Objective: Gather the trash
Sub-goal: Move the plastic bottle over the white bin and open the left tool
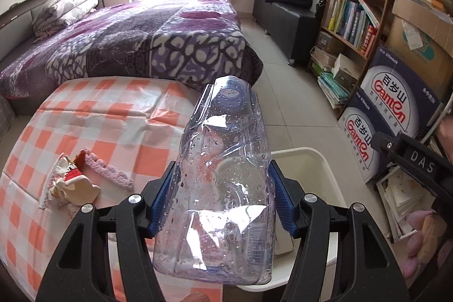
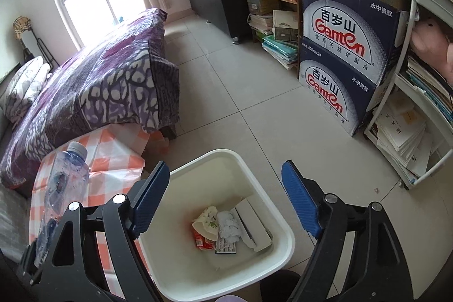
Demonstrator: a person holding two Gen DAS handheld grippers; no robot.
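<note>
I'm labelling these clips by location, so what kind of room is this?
Most likely a lived-in bedroom that doubles as storage: a bed with a purple patterned cover, a crowded bookshelf, and stacked water cartons on the tiled floor.

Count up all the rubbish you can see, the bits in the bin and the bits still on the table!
Clear plastic bottle, squeezed in the left hand-held gripper: 1
Wrappers and crumpled papers in the white bin: 4, roughly, since they overlap
White box in the bin: 1
Wrapper pile on the checked table: 1
Total: about 7
</note>
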